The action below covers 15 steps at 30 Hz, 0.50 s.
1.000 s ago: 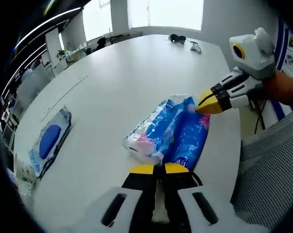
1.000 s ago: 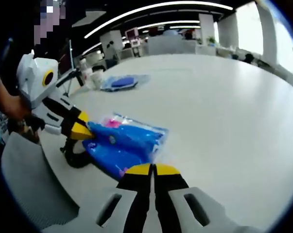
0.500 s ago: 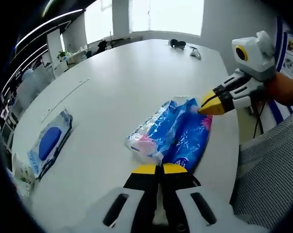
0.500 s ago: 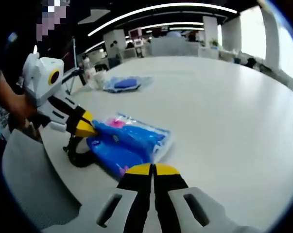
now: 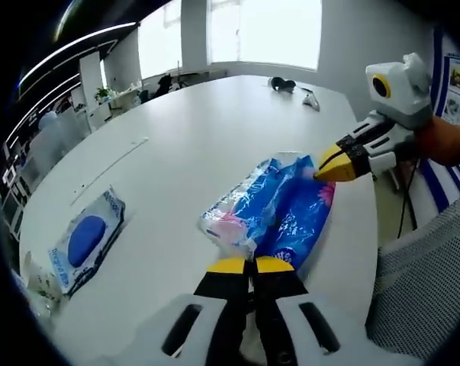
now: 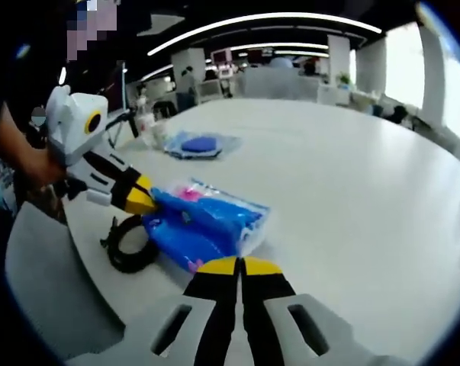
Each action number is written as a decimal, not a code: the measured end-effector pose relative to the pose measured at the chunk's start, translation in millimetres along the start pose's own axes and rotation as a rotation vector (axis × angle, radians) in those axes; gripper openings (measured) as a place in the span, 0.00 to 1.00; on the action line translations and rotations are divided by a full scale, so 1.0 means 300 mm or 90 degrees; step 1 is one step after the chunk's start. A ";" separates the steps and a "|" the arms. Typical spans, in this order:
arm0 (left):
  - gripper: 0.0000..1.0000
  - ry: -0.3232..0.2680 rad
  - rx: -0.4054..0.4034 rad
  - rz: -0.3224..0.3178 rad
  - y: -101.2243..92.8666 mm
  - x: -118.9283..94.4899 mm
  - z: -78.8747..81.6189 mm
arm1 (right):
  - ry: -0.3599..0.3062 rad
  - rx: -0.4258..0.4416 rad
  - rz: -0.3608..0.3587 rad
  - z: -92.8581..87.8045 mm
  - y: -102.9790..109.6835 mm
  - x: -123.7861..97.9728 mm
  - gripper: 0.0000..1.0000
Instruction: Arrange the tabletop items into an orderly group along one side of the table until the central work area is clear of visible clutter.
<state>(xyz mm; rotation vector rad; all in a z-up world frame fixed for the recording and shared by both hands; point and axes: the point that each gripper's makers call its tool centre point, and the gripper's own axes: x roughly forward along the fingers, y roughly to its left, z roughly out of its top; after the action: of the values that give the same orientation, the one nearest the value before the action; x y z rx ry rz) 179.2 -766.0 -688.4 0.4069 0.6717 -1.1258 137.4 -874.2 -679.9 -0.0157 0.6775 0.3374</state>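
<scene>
With both grippers' jaws shut and empty at opposite ends of the blue packets (image 5: 279, 210) near the tabletop (image 5: 184, 137) edge, nudging evenly should keep them square.

landmark: tissue packs (image 5: 271, 210) on bench (image 5: 184, 145), near its edge | wipes pouch (image 5: 88, 240) well apart from packs, further along same edge | cable coil (image 6: 132, 244) just beside packs, edge side | headphones (image 5: 281, 83) at far end of bench, well beyond packs
</scene>
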 end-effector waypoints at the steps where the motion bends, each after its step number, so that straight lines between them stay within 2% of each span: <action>1: 0.00 -0.003 -0.001 0.002 0.005 -0.001 0.005 | 0.000 -0.004 0.000 0.005 -0.002 0.002 0.00; 7: 0.00 -0.011 -0.005 0.010 0.028 0.000 0.024 | 0.000 -0.021 0.005 0.041 -0.013 0.014 0.00; 15: 0.00 -0.026 -0.002 0.016 0.068 0.004 0.076 | -0.010 -0.033 0.010 0.098 -0.046 0.026 0.00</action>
<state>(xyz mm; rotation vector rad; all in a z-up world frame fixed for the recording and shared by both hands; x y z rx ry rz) 204.7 -772.9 -673.2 0.3883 0.6314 -1.1059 165.3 -881.2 -663.0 -0.0563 0.6531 0.3696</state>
